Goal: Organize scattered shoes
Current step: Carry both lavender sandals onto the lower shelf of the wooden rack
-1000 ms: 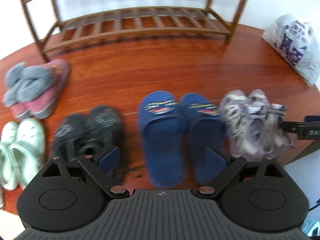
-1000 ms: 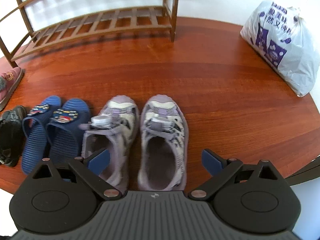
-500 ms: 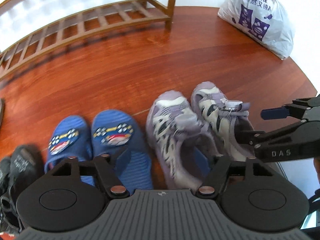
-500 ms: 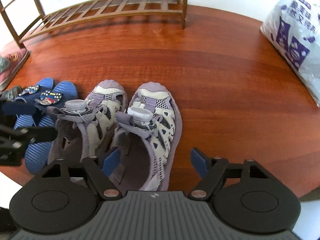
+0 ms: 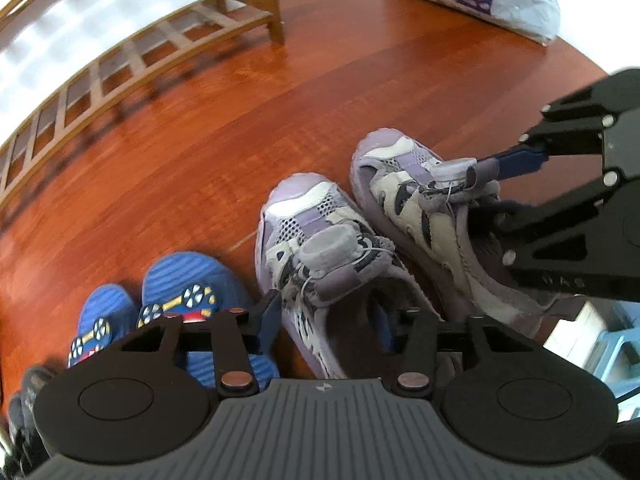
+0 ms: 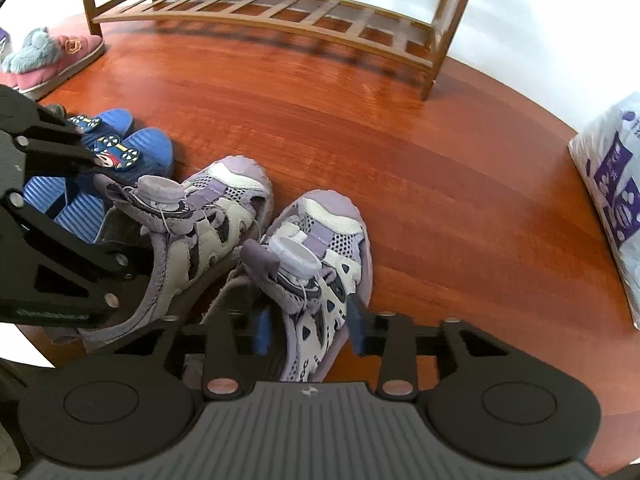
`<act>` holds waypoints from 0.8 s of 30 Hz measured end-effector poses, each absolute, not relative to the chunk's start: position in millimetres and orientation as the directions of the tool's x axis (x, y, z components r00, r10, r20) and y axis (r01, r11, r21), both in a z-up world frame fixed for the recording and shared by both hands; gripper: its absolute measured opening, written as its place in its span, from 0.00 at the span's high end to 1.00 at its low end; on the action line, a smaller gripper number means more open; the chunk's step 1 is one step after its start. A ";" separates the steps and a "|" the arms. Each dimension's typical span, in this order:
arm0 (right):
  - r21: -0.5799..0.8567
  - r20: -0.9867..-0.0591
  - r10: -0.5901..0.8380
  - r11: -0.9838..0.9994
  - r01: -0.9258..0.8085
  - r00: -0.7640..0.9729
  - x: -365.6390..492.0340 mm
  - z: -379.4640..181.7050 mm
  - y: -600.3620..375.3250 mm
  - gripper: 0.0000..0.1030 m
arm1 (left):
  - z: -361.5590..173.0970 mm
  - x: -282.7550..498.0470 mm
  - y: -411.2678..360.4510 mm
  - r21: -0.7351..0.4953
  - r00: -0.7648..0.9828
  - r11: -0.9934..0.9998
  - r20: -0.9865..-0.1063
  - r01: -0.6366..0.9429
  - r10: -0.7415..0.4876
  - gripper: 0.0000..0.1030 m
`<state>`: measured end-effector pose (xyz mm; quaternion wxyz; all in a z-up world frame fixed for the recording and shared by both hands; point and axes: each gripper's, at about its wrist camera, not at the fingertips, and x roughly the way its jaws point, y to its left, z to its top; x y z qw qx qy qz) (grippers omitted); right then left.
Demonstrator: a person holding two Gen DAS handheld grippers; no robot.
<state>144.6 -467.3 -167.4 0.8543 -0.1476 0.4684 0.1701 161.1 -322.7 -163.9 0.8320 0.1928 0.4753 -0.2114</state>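
Closing on thin collars: left gripper [image 5: 328, 320] w/ left lilac sneaker [image 5: 320, 248] wall between jaws, right gripper [image 6: 306, 324] on right sneaker [image 6: 320, 264], both on floor. Risk: soft mesh slips when lifted.

Heel of the left purple shoe [image 5: 320, 264] lay hidden under the left gripper [image 5: 328, 320] body. Black shoes [image 5: 24, 408] were cut by the frame edge (barely a sliver). White bag [image 6: 612, 200] ran off-frame; its print was unreadable.
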 end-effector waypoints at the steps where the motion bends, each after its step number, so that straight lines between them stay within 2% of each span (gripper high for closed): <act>1: -0.096 -0.847 0.154 0.897 -0.431 0.508 145.0 -167.7 -466.8 0.76 | -164.8 161.0 -323.4 0.139 0.472 0.832 -0.867 0.538 -0.161 0.72; 4: -0.103 -0.838 0.155 0.897 -0.430 0.523 145.2 -167.3 -466.6 0.81 | -163.5 164.6 -317.2 0.128 0.485 0.851 -0.859 0.509 -0.161 0.85; 6: -0.097 -0.830 0.158 0.904 -0.417 0.534 145.1 -166.0 -467.5 0.87 | -160.8 167.7 -312.3 0.110 0.493 0.866 -0.853 0.488 -0.170 0.88; 24: -0.060 -0.764 0.181 0.935 -0.348 0.619 184.5 -115.6 -466.0 0.89 | -100.6 211.3 -284.5 0.000 0.590 0.925 -0.770 0.379 -0.242 0.88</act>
